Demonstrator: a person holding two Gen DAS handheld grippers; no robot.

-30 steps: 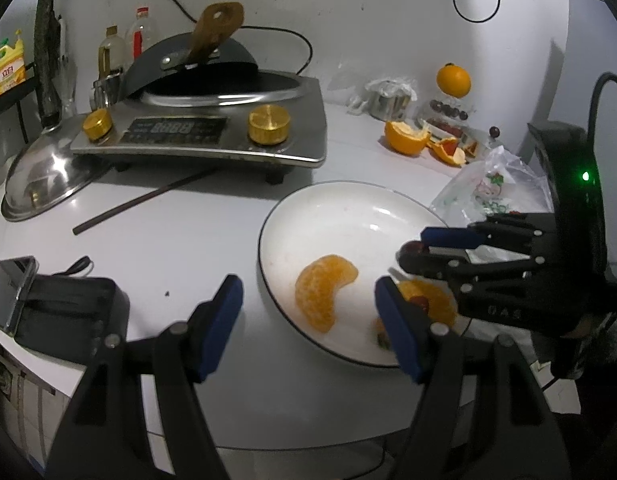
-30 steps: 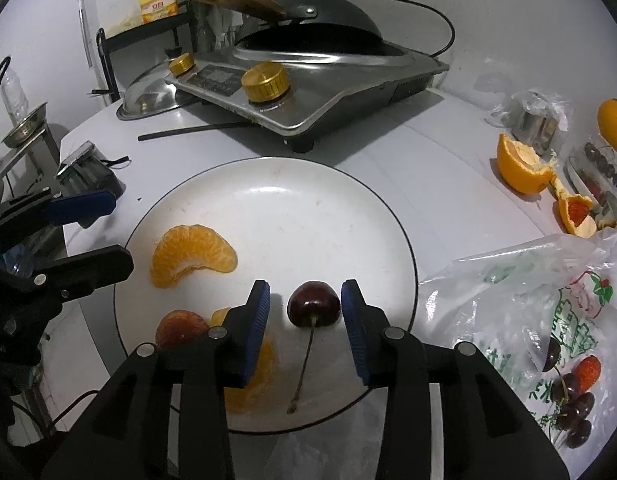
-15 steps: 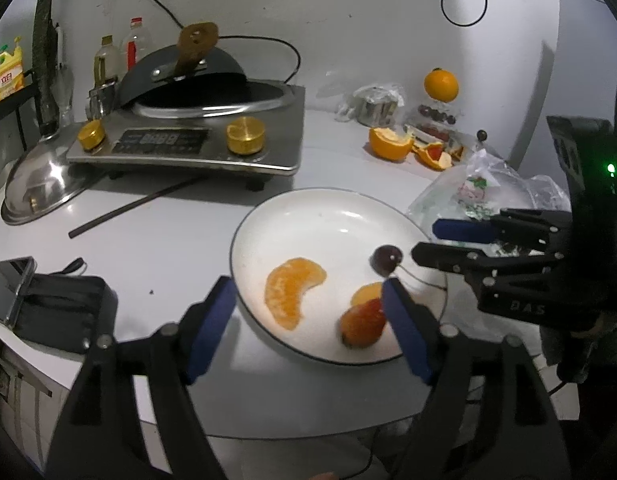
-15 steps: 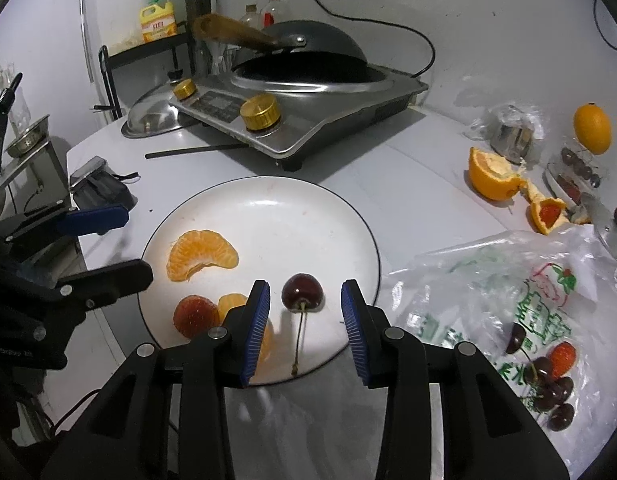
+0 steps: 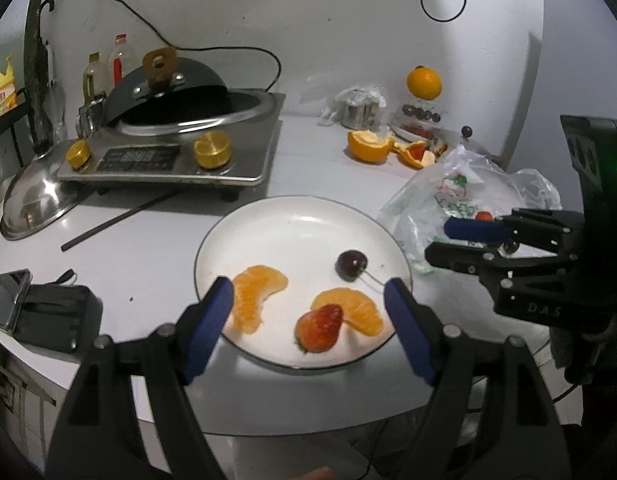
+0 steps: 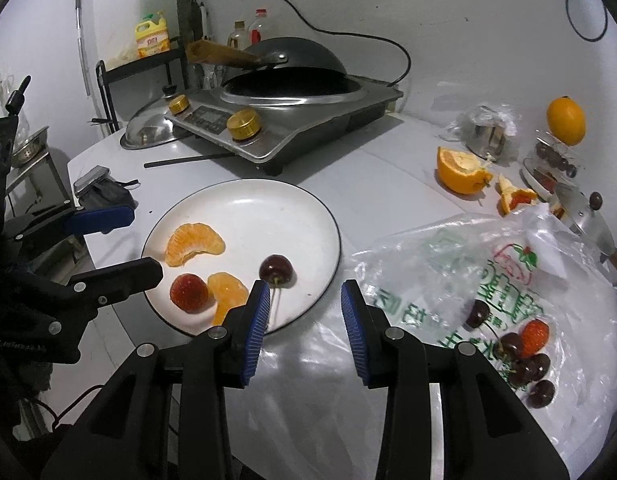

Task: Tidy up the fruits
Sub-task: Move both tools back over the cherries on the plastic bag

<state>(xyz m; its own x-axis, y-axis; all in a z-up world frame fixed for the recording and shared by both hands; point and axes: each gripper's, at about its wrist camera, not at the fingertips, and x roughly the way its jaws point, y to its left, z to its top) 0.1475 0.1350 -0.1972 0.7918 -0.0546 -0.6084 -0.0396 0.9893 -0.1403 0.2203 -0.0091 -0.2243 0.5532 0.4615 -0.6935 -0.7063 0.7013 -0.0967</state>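
Observation:
A white plate (image 5: 300, 216) (image 6: 244, 204) holds a dark cherry (image 5: 350, 265) (image 6: 276, 270), a strawberry (image 5: 319, 327) (image 6: 188, 292) and two mandarin pieces (image 5: 254, 290) (image 6: 194, 242). My left gripper (image 5: 308, 320) is open and empty, raised over the plate's near edge. My right gripper (image 6: 304, 316) is open and empty, just off the plate's rim, between the cherry and a clear plastic bag (image 6: 488, 280) holding several cherries (image 6: 524, 364) and a strawberry (image 6: 534, 334).
An induction cooker with a wok (image 5: 176, 148) stands behind the plate. A peeled orange (image 6: 462, 170), a whole orange (image 6: 566, 120), a steel cup (image 6: 486, 138) and a steel lid (image 5: 32, 204) lie around. A phone on a black case (image 5: 36, 308) sits at the left edge.
My right gripper has opened, left the cherry on the plate and drawn back toward the bag. My left gripper has pulled back and up from the plate.

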